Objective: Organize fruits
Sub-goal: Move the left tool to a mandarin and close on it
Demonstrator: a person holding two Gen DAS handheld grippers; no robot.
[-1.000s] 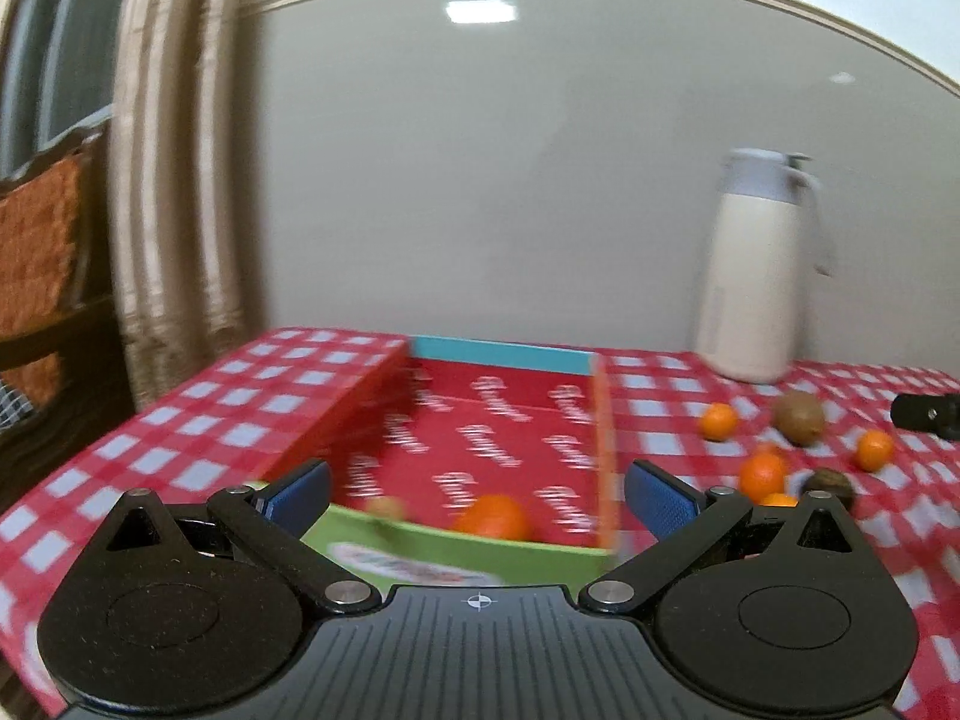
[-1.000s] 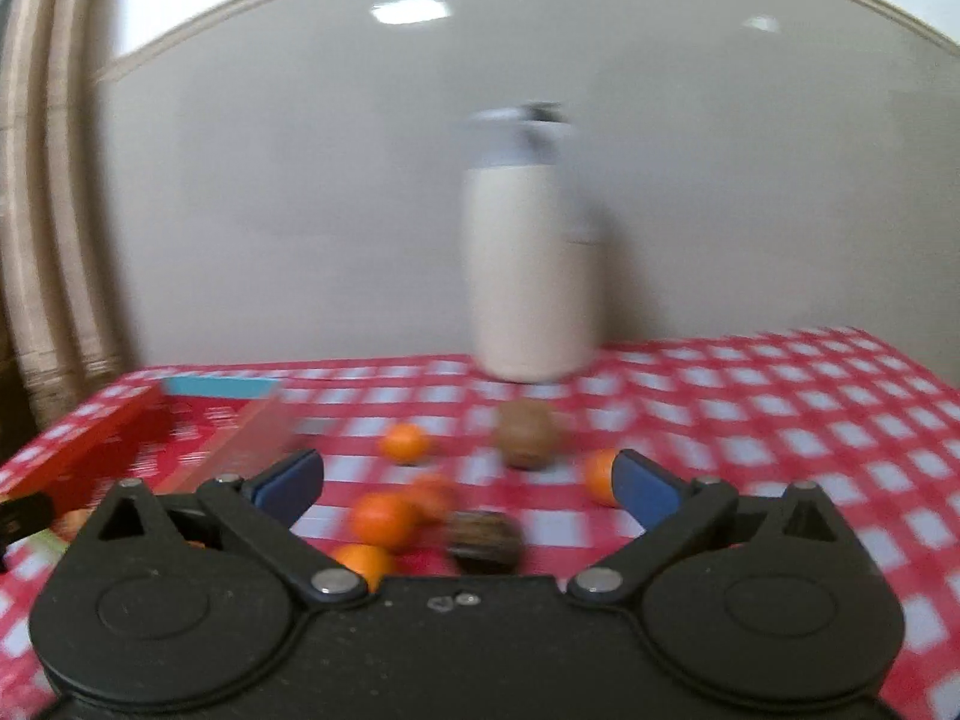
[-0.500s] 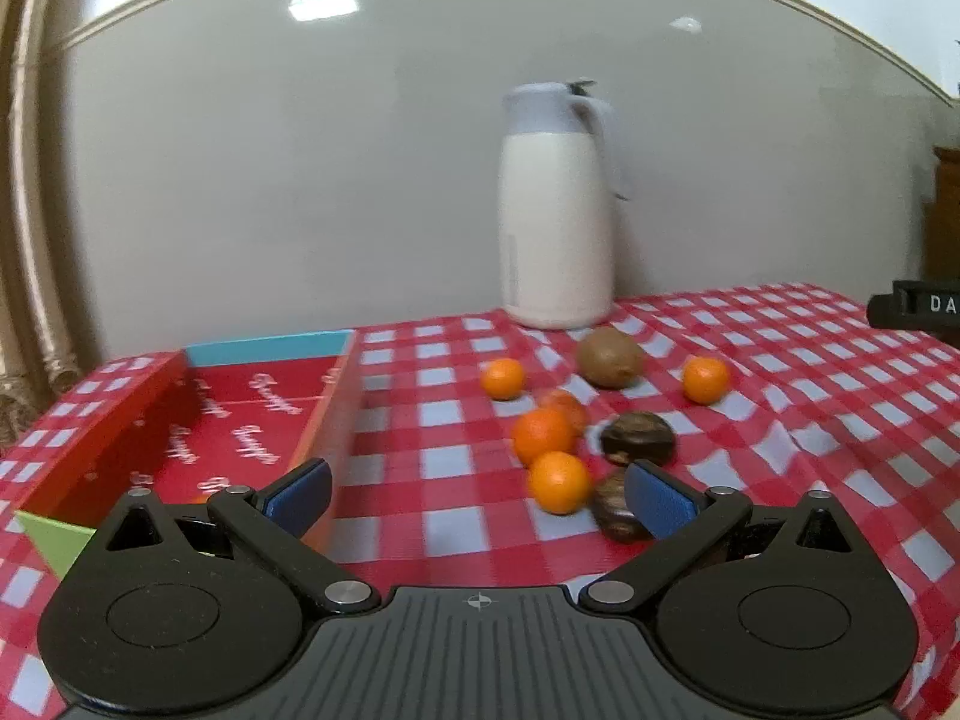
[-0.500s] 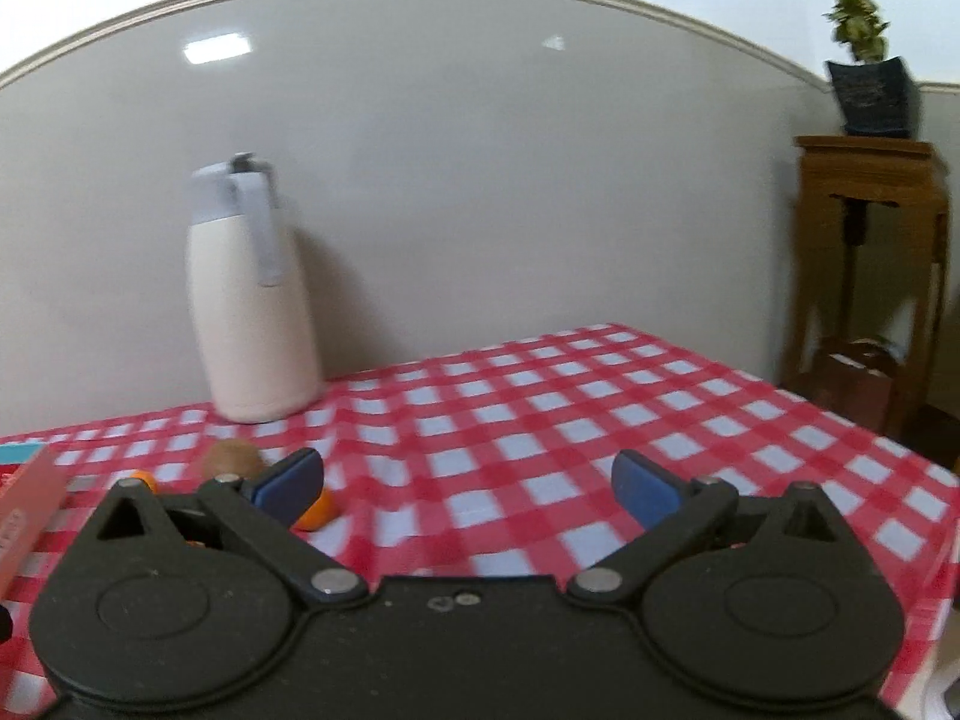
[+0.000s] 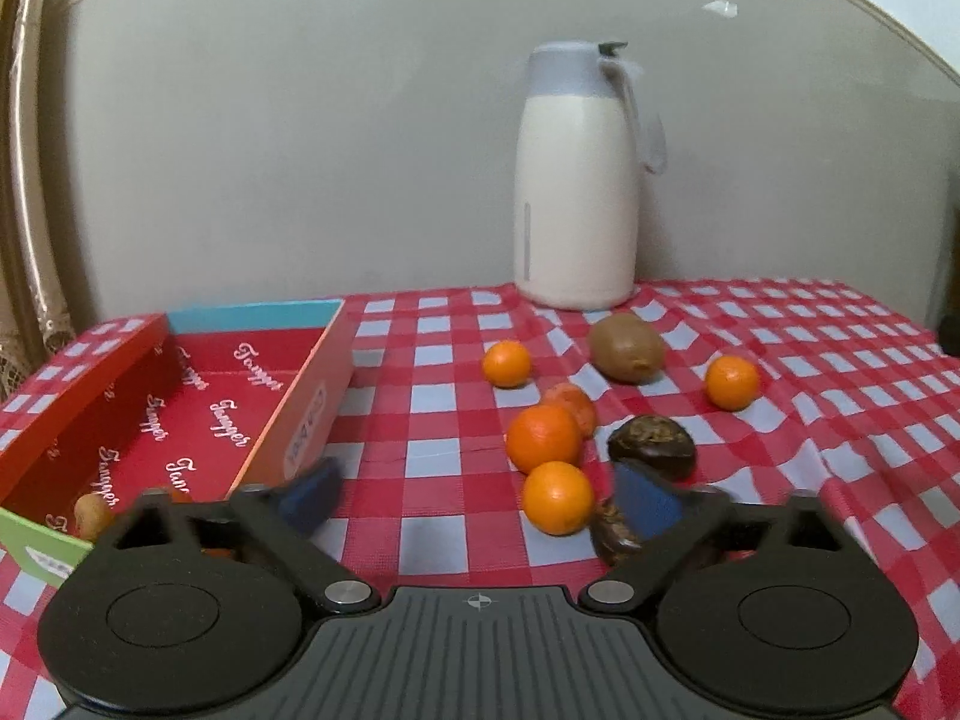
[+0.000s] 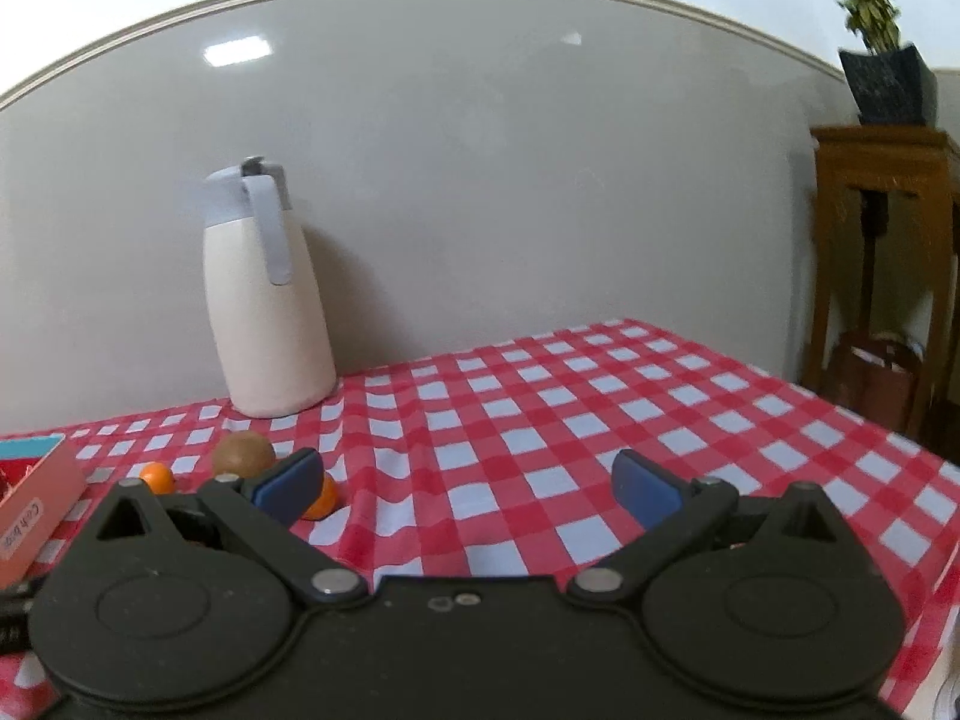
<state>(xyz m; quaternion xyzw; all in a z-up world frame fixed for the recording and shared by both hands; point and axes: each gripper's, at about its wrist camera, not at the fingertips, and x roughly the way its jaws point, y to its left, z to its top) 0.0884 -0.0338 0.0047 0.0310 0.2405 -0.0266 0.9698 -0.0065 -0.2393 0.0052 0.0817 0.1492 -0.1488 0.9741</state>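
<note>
Left gripper [image 5: 477, 495] wide open, empty, near mandarins [image 5: 557, 497] beside red box [image 5: 312, 402]; right gripper [image 6: 468, 483] likewise open, empty.

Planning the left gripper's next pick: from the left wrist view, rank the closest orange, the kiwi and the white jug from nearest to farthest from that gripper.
1. Closest orange: just ahead of the left gripper, toward its right finger.
2. Kiwi: farther back, right of centre on the checked cloth.
3. White jug: farthest, upright against the wall behind the kiwi.
</note>
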